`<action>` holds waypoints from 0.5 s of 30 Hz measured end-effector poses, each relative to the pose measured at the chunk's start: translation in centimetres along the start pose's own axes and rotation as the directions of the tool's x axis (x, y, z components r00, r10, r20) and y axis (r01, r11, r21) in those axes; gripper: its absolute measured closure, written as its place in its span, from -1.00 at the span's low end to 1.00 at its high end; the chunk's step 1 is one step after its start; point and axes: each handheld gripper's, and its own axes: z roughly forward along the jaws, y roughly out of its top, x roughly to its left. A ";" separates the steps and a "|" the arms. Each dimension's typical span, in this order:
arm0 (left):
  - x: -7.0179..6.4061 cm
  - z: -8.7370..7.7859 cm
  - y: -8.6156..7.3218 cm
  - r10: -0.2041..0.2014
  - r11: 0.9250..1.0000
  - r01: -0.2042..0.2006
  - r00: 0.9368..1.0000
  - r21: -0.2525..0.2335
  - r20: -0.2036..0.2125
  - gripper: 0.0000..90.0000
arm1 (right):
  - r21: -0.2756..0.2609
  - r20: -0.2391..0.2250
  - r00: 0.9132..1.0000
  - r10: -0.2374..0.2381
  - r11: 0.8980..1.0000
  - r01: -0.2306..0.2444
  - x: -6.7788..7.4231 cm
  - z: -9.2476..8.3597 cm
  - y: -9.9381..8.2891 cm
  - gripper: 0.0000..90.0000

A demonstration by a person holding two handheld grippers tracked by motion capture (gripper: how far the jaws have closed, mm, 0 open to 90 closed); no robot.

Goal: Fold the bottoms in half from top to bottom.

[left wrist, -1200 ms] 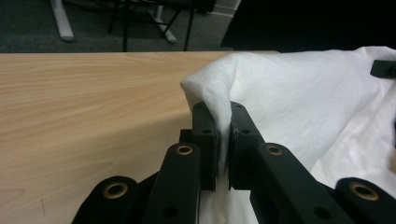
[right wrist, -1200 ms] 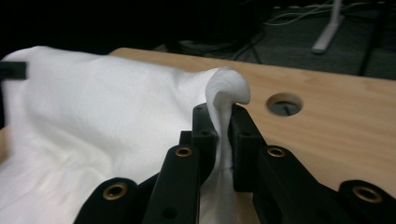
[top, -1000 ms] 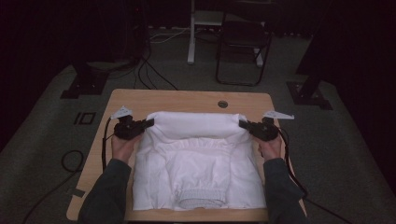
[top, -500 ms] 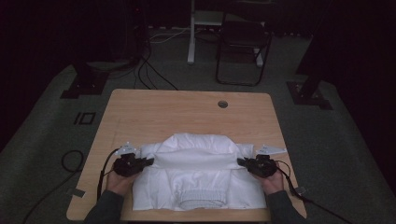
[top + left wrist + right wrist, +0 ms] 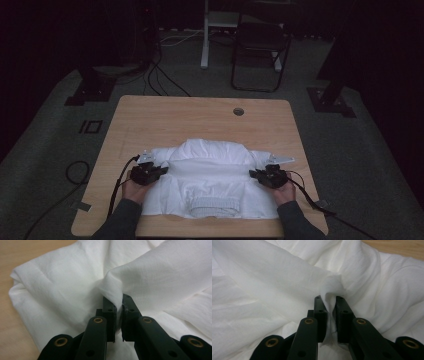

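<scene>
Your left gripper (image 5: 161, 171) is clenched on a pinch of the white garment (image 5: 212, 180); the left gripper view (image 5: 118, 312) shows cloth bunched between its jaws. The garment lies folded on the near half of the wooden table (image 5: 200, 117), whose far half is bare apart from a round cable hole (image 5: 238, 111). Your right gripper (image 5: 256, 174) likewise grips a fold of it, seen close in the right gripper view (image 5: 331, 311). Room is dark: grey floor, cables (image 5: 165, 82) and a chair (image 5: 260, 55) behind the table.
</scene>
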 end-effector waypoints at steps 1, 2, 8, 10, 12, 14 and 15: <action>0.2 0.2 0.3 0.000 1.000 0.000 1.000 -0.002 -0.014 0.86 | -0.001 0.004 1.000 -0.005 1.000 0.005 -0.2 0.3 0.3 0.81; 0.4 0.4 0.5 -0.001 1.000 0.001 1.000 -0.003 -0.026 0.86 | -0.001 0.010 1.000 -0.003 1.000 0.003 -0.3 0.6 0.6 0.81; 1.8 1.7 1.9 -0.023 1.000 0.021 0.996 -0.018 -0.087 0.86 | -0.006 0.024 1.000 0.018 1.000 -0.018 -1.3 2.4 2.5 0.81; 1.9 1.9 2.2 -0.021 1.000 0.019 0.994 -0.017 -0.104 0.86 | -0.007 0.025 0.999 0.019 1.000 -0.019 -1.4 2.6 2.7 0.81; 2.4 2.4 2.8 -0.018 1.000 0.016 0.990 -0.015 -0.140 0.86 | -0.013 0.040 0.999 0.026 1.000 -0.025 -1.8 3.4 3.5 0.81; 2.6 2.8 3.2 -0.026 1.000 0.024 0.986 -0.016 -0.162 0.86 | -0.019 0.048 0.998 0.035 0.999 -0.034 -2.0 4.0 4.0 0.81; 2.7 3.0 3.4 -0.032 0.999 0.029 0.984 -0.016 -0.178 0.86 | -0.023 0.050 0.998 0.040 0.999 -0.039 -2.1 4.2 4.2 0.81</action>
